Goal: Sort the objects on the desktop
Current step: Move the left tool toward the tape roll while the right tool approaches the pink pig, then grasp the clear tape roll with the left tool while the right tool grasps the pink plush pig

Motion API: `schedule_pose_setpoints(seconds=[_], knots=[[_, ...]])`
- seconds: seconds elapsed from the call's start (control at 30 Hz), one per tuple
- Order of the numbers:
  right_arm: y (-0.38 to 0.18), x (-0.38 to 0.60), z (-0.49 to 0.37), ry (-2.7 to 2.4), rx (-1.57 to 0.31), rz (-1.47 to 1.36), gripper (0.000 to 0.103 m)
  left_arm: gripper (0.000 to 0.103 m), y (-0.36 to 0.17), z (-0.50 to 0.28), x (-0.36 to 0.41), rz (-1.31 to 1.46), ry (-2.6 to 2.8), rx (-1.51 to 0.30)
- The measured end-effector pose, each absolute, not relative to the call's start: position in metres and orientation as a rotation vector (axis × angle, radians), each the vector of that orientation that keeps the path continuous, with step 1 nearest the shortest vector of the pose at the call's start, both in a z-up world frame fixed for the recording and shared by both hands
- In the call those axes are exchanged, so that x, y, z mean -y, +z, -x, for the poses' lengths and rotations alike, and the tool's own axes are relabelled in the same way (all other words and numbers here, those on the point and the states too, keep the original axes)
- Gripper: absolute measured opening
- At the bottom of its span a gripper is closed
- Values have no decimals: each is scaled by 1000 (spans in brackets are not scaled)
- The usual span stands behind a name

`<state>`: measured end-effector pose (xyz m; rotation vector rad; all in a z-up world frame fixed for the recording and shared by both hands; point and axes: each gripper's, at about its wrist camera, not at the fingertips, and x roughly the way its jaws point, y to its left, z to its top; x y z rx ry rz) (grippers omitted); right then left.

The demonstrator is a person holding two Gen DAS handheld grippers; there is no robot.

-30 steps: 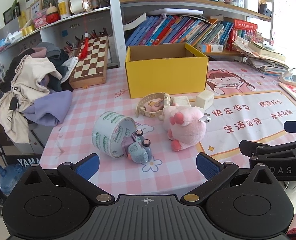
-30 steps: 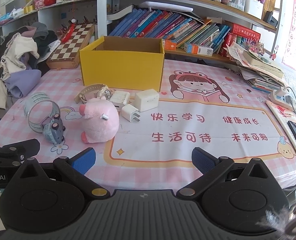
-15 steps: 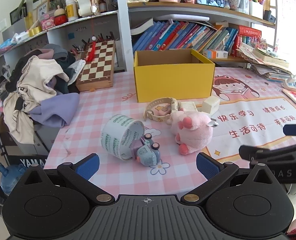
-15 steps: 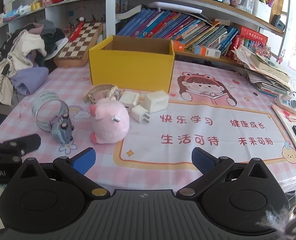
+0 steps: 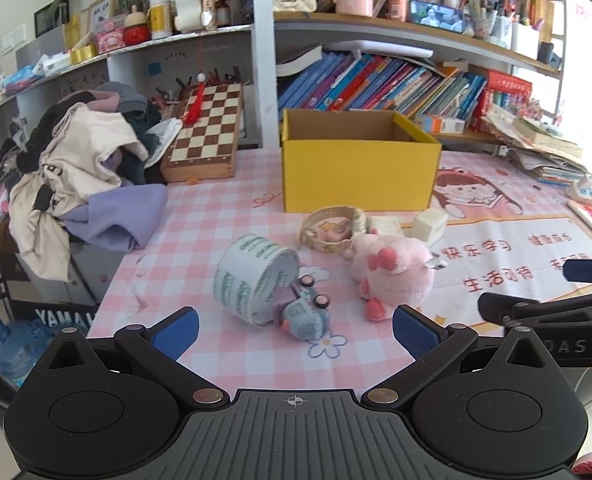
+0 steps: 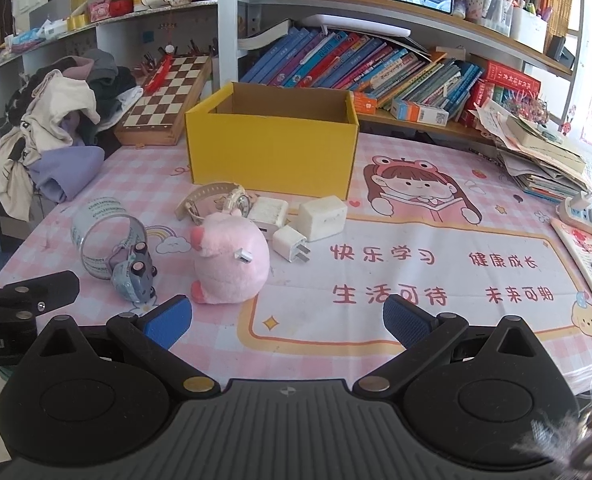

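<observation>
1. Left gripper (image 5: 294,330), right gripper (image 6: 287,322): near edge, jaws spread, holding nothing.
2. Toy car (image 5: 305,314), tape roll (image 5: 254,278), pink plush (image 6: 230,258), chargers (image 6: 321,218), watch (image 6: 216,202): mid-table, unsorted.
3. Yellow box (image 6: 270,148): far, seemingly empty; sorting apparently not begun.

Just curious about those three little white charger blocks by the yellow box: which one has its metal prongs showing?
The smallest charger, nearest the pink plush, shows two prongs pointing right. The big cube and the flat adapter show none.
</observation>
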<state>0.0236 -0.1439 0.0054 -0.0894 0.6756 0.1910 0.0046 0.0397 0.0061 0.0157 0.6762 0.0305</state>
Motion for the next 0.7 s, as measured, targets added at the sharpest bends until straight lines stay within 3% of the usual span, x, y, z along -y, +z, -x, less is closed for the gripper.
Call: schedule_pose_setpoints(seconds=[0.17,0.37,0.7], knots=[[6,144,-30,210,-685,66,100,103,5,-6,-44,-5,39,-684],[4,141,-42,249,-696,55,85,102,5,-9,-48,17,41,-678],[-6,132,-74,325,-747,70,85,100,-4,-29,-50,22,88,-720]])
